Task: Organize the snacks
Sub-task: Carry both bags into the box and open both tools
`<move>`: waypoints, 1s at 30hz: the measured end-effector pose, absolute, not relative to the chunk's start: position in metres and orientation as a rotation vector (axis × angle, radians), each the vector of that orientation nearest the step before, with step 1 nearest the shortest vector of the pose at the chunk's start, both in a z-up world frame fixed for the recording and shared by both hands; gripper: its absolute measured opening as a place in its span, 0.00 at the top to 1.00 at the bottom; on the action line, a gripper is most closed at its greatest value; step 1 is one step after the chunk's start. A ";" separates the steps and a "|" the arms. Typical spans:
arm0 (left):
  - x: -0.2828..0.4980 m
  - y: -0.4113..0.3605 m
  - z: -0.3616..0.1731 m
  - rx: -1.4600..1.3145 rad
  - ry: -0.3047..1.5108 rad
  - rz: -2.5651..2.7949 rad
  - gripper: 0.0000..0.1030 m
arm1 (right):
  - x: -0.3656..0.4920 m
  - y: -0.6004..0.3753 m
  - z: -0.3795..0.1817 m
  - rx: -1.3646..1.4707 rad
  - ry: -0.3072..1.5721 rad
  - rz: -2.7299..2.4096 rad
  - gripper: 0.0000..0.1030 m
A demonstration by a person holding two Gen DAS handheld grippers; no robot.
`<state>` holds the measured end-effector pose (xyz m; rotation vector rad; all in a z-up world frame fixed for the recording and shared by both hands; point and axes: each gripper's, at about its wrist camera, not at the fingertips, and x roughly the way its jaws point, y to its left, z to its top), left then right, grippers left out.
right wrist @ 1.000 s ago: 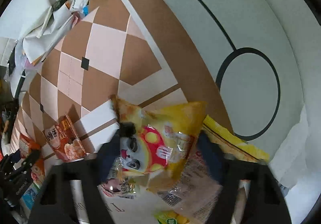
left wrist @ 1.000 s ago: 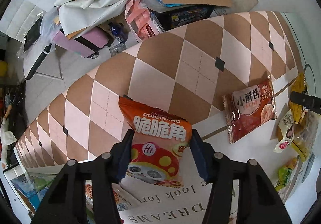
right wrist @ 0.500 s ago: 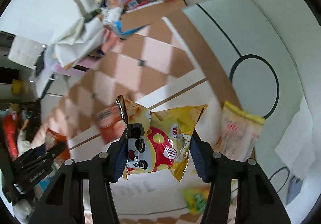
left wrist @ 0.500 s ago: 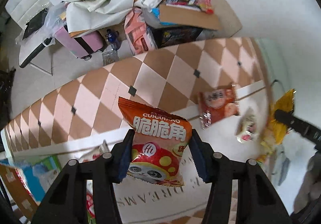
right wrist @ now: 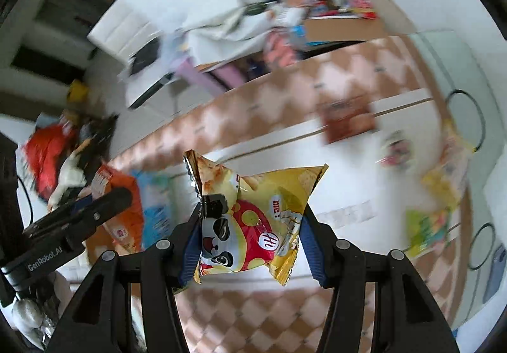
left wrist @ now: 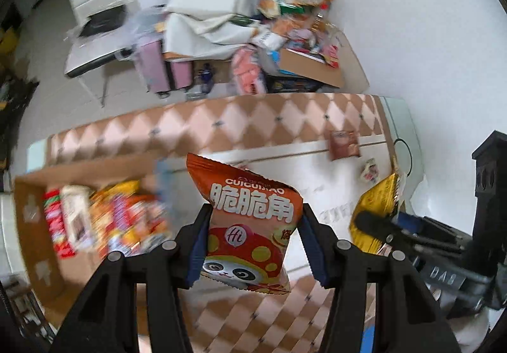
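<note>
Left gripper (left wrist: 253,239): black two-finger tool with blue pads, jaws pinching an orange foil snack bag with white Chinese lettering and a panda in a red spotted cap (left wrist: 250,220). Pads press on both side edges of the bag, at its lower half. Bag is upright, print facing the camera, held in the air above the table.

Right gripper (right wrist: 250,236): same build, jaws clamped on a yellow foil snack bag with the same panda print (right wrist: 253,220). Bag is rotated, print reads sideways, top corner crumpled over the left pad. Also held off the table. In the left wrist view this gripper sits at the right edge, the yellow bag visible at its tip.

Containers: open brown cardboard box (left wrist: 35,220) at the left end of the table, partly filled with mixed snack packets (left wrist: 104,220), red, white, orange and yellow; blurred, individual packs not readable. A second cardboard box (left wrist: 312,68) stands on the floor beyond the table, piled over the rim with assorted packets.

Table: cloth with tan and pink diamond pattern and a white centre panel (left wrist: 317,194). Loose on it: a brown-red flat packet (left wrist: 344,145), a small white packet (left wrist: 369,169), and in the right wrist view blurred yellow and green packets (right wrist: 431,220) near the right end.
</note>
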<state>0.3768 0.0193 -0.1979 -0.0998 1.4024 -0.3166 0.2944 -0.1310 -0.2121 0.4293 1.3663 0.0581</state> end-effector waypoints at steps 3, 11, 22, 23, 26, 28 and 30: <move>0.356 0.073 -0.191 -0.108 1.405 -0.266 0.51 | 0.279 -0.062 -0.206 0.394 1.382 0.140 0.44; 0.313 0.223 -0.220 -0.127 1.484 -0.098 0.51 | 0.250 0.118 -0.227 0.283 1.461 0.302 0.44; 0.311 0.312 -0.299 -0.181 1.658 -0.023 0.51 | 0.259 0.243 -0.300 0.210 1.552 0.346 0.44; 0.311 0.314 -0.302 -0.184 1.664 -0.023 0.50 | 0.259 0.248 -0.305 0.208 1.556 0.344 0.44; 0.313 0.321 -0.310 -0.194 1.679 -0.032 0.49 | 0.261 0.257 -0.318 0.217 1.568 0.342 0.44; 0.316 0.325 -0.314 -0.203 1.689 -0.037 0.49 | 0.262 0.259 -0.323 0.219 1.569 0.343 0.44; 0.318 0.328 -0.317 -0.205 1.696 -0.040 0.49 | 0.267 0.261 -0.326 0.224 1.572 0.352 0.43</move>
